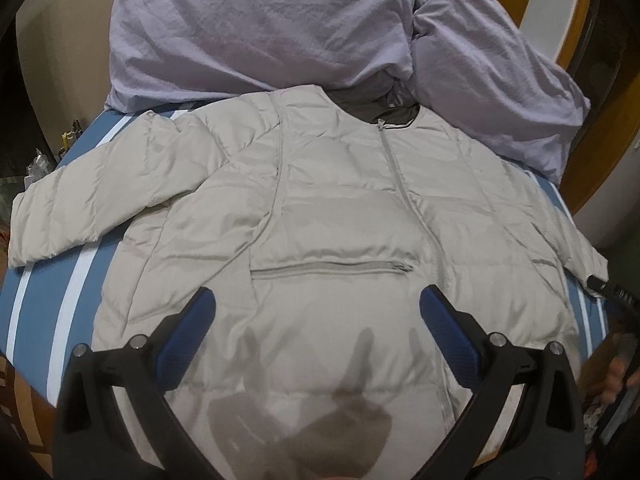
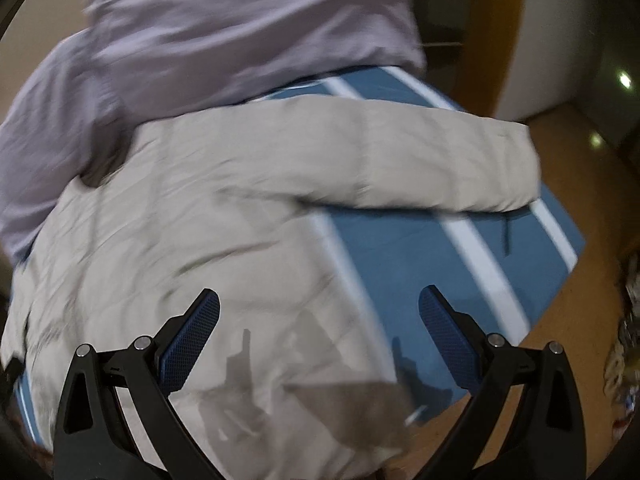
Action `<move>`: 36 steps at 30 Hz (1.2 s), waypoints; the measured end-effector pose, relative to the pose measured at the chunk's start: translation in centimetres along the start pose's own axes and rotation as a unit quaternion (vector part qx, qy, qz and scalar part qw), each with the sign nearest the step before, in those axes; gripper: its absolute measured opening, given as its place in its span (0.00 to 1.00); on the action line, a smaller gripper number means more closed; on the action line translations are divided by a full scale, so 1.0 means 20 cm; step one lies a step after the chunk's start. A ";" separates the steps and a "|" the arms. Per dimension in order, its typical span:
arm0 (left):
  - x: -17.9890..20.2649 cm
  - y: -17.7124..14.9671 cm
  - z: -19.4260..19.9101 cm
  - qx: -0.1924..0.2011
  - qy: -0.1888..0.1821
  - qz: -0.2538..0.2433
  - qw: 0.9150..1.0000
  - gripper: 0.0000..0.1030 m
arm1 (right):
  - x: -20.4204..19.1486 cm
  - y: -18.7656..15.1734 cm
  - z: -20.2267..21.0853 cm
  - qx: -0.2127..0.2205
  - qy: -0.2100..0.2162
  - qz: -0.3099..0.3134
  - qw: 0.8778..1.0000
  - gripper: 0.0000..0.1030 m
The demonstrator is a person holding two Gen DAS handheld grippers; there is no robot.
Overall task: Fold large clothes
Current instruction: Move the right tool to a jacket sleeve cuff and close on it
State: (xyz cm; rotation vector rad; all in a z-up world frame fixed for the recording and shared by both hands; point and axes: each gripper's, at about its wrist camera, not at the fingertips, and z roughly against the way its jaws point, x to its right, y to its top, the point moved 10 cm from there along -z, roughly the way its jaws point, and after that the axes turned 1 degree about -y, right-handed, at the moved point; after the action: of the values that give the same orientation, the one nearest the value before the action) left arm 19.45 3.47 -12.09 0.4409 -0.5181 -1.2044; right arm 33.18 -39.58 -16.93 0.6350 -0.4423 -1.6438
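A pale beige puffer jacket lies flat and face up on a blue bed, zipper closed, both sleeves spread out sideways. My left gripper hovers over the jacket's lower front, below the chest pocket zipper, open with nothing between its blue pads. In the blurred right wrist view the same jacket fills the left side, its right sleeve stretched across the sheet. My right gripper hangs open above the jacket's right hem edge, holding nothing.
A lilac duvet and pillow are bunched at the head of the bed, touching the jacket's collar. The blue sheet with white stripes shows on both sides. Wooden floor lies beyond the bed's right edge.
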 end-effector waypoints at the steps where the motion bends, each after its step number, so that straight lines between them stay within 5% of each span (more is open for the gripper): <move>1: -0.01 0.00 -0.02 -0.003 0.004 -0.001 1.000 0.98 | 0.06 0.04 -0.03 -0.001 -0.010 -0.011 1.000 0.98; 11: -0.10 0.01 -0.14 -0.021 0.033 0.015 0.999 0.98 | 0.78 0.38 -0.37 -0.029 -0.128 -0.134 0.982 0.89; 19: -0.19 0.00 -0.17 -0.031 0.051 0.036 0.998 0.98 | 1.13 0.41 -0.50 -0.051 -0.128 -0.257 0.956 0.73; 24: -0.21 0.00 -0.18 -0.033 0.053 0.039 0.997 0.98 | 1.16 0.40 -0.53 -0.047 -0.093 -0.273 0.956 0.61; 29: -0.21 0.00 -0.18 -0.034 0.053 0.043 0.997 0.98 | 1.06 0.40 -0.49 -0.028 -0.070 -0.248 0.966 0.22; 36: -0.25 0.00 -0.17 -0.028 0.052 0.053 0.997 0.98 | 0.84 0.64 -0.31 0.031 -0.088 -0.171 0.981 0.16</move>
State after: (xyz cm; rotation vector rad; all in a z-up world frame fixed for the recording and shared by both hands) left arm 20.05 8.31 -15.49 0.4210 -0.4117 -1.0843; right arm 45.40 -57.79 -16.57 0.6399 -0.5364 -2.0305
